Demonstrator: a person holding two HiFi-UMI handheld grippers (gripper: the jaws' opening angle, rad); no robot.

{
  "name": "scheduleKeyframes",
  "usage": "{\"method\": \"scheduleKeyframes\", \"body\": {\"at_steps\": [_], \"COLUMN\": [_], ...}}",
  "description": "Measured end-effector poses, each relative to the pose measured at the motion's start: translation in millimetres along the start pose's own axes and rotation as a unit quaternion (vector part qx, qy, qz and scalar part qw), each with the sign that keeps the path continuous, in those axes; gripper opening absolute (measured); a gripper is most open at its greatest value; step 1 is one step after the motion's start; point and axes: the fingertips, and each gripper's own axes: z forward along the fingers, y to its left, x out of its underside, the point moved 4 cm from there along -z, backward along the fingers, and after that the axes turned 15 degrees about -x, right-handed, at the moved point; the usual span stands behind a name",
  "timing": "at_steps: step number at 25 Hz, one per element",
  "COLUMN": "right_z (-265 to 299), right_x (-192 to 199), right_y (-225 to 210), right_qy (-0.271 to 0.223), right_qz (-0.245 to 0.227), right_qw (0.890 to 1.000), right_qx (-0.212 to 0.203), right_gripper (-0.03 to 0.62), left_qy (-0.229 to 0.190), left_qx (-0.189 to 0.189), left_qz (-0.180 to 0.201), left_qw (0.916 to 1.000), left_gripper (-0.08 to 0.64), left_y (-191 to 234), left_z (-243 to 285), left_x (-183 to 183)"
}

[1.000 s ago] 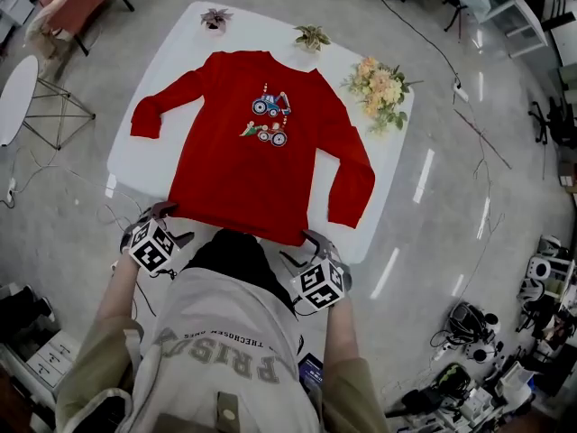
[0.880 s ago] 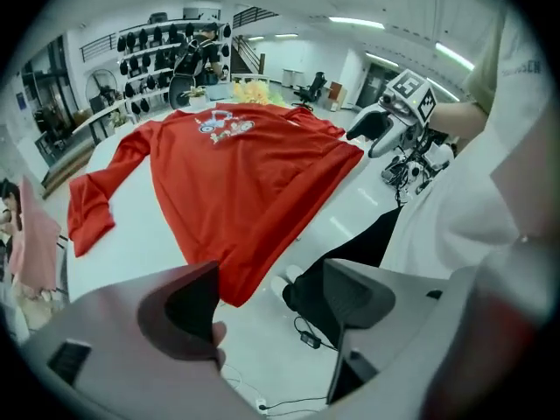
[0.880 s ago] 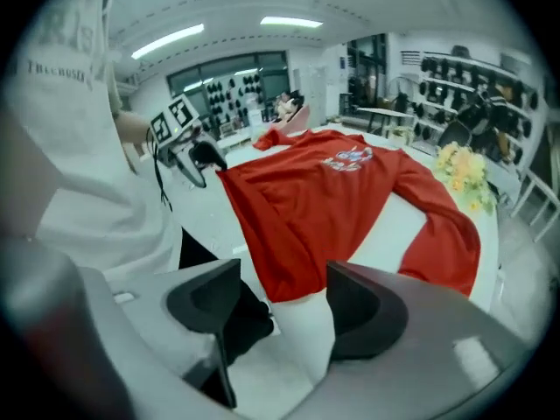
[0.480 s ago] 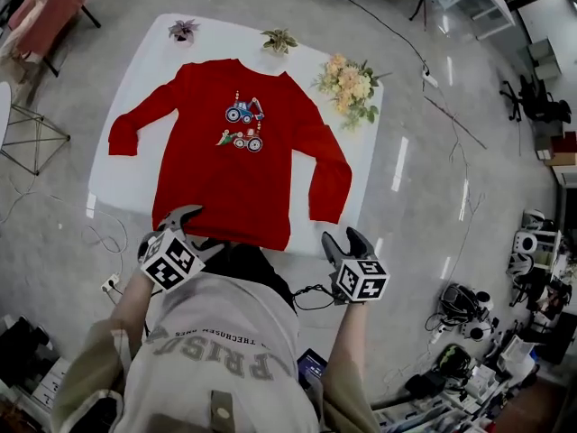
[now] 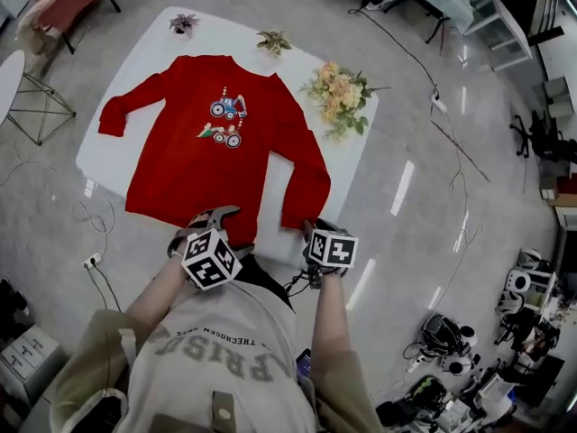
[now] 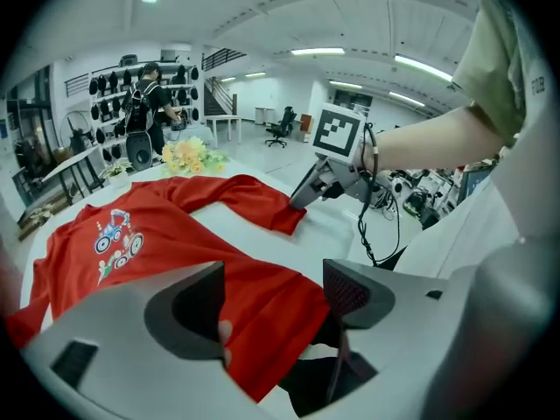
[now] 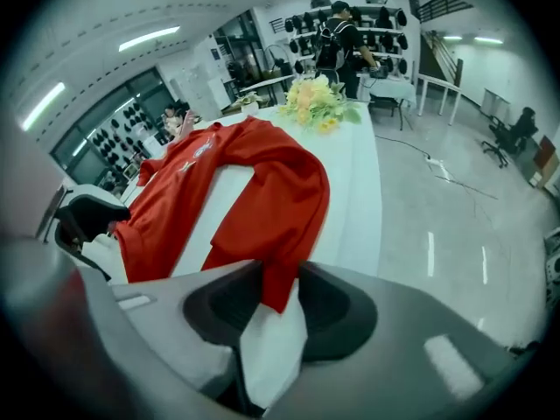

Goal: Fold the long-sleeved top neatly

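Observation:
A red long-sleeved top (image 5: 207, 152) with a tractor print lies flat, front up, on the white table (image 5: 99, 165). Its right sleeve runs down to a cuff (image 5: 302, 216) at the table's near edge. My right gripper (image 5: 309, 230) is at that cuff; in the right gripper view the cuff (image 7: 278, 278) sits between the closing jaws, with the pads against the cloth. My left gripper (image 5: 215, 215) hovers open over the hem's near right corner (image 6: 280, 322), not touching it. The left gripper view also shows the right gripper (image 6: 302, 201) on the cuff.
A bouquet (image 5: 335, 97) stands at the table's right edge beside the sleeve. Two small potted plants (image 5: 183, 23) (image 5: 273, 41) sit along the far edge. A wire-legged side table (image 5: 36, 88) is at the left, and cables (image 5: 95, 233) lie on the floor.
Both grippers moved right along the table's near edge. The right one rolled over, reached the sleeve cuff and narrowed its jaws on it. The left one came over the hem's right corner.

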Motion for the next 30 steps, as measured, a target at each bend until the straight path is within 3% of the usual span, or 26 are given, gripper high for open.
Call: {"method": "scheduleKeyframes", "body": {"at_steps": [2, 5, 8, 10, 13, 17, 21, 24, 26, 27, 28, 30], "right_z": [-9, -44, -96, -125, -129, -72, -27, -11, -3, -2, -4, -19], "right_x": [-6, -27, -68, -97, -100, -31, 35, 59, 70, 74, 76, 73], "right_y": [-5, -24, -25, -1, 57, 100, 116, 119, 116, 114, 114, 111], "right_qy": [-0.001, -0.029, -0.073, -0.095, -0.065, 0.069, 0.155, 0.18, 0.188, 0.191, 0.193, 0.18], "right_qz": [-0.032, -0.102, -0.222, -0.326, -0.454, -0.53, -0.596, -0.63, -0.63, -0.618, -0.598, -0.538], "right_qw": [0.999, 0.994, 0.972, 0.94, 0.887, 0.827, 0.76, 0.728, 0.728, 0.735, 0.749, 0.791], "right_qx": [-0.009, 0.005, 0.031, 0.023, -0.055, -0.174, -0.206, -0.202, -0.197, -0.201, -0.21, -0.23], "right_gripper": [0.036, 0.023, 0.021, 0.021, 0.021, 0.021, 0.02, 0.02, 0.021, 0.023, 0.06, 0.208], "left_qy": [0.013, 0.023, 0.03, 0.033, 0.042, 0.049, 0.037, 0.019, 0.022, 0.031, 0.042, 0.054], "left_qx": [-0.024, -0.058, -0.092, -0.114, -0.135, -0.14, -0.129, -0.089, -0.059, -0.046, -0.038, -0.03], "left_qz": [-0.008, -0.022, -0.048, -0.061, -0.075, -0.07, -0.066, -0.117, -0.136, -0.131, -0.116, -0.08], "left_qw": [0.9996, 0.9978, 0.9942, 0.9911, 0.9872, 0.9864, 0.9888, 0.989, 0.9887, 0.9899, 0.9917, 0.9949], "left_gripper": [0.354, 0.354, 0.354, 0.354, 0.354, 0.353, 0.353, 0.311, 0.261, 0.261, 0.261, 0.261], "left_y": [0, 2, 7, 11, 14, 15, 22, 30, 30, 29, 27, 20], "left_z": [5, 6, -1, -5, -10, -9, 4, 23, 38, 46, 51, 52], "left_x": [-3, -4, 0, 3, 11, 13, -5, -30, -45, -49, -52, -55]}}
